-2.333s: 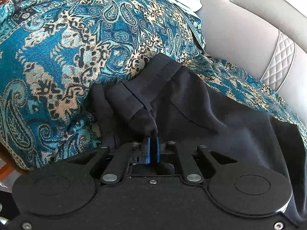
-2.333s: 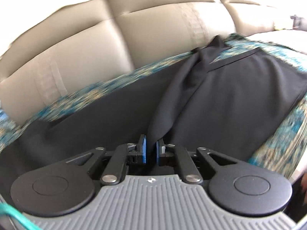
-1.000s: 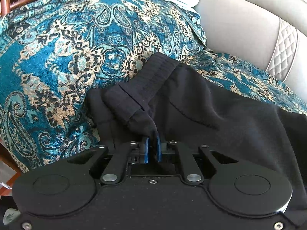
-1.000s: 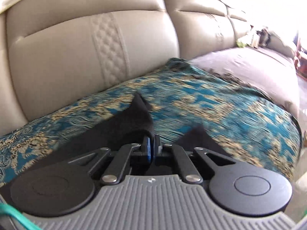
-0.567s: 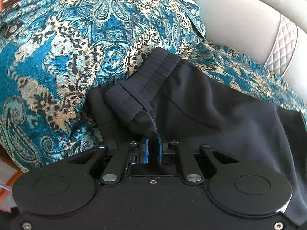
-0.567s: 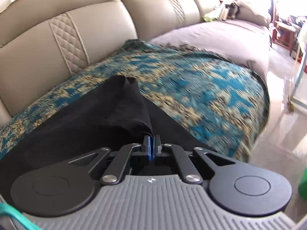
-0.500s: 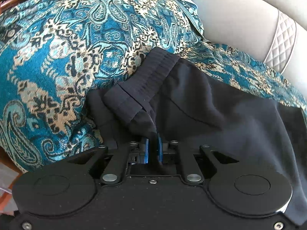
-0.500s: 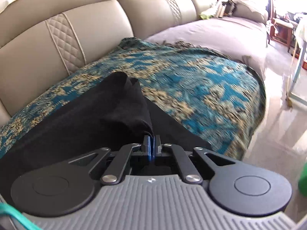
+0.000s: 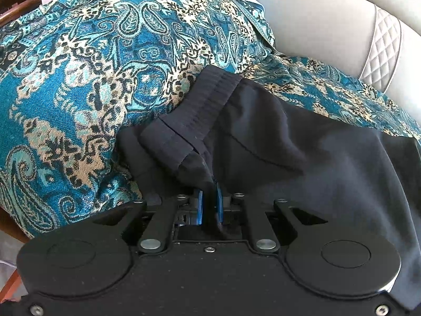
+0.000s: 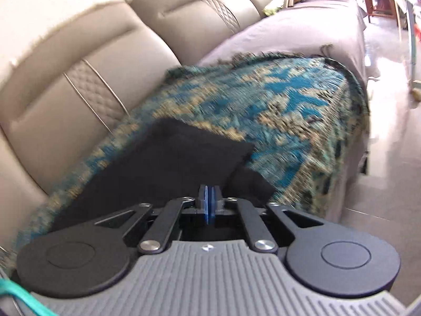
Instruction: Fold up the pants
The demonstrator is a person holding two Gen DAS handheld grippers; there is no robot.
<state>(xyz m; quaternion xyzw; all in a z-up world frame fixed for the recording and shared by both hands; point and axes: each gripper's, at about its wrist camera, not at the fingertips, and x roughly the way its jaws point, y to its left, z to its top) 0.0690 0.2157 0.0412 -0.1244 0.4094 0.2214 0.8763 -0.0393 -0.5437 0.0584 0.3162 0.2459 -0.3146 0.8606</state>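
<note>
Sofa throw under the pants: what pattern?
Teal-blue paisley with tan and black motifs, on the throw; sharpest in the left wrist view.

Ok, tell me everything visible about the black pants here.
The black pants are soft, matte fabric lying across the teal paisley throw on the sofa. The ribbed waistband is partly turned over. The left gripper pinches fabric below it. In the blurred right view, a flat end lies before the shut right gripper.
</note>
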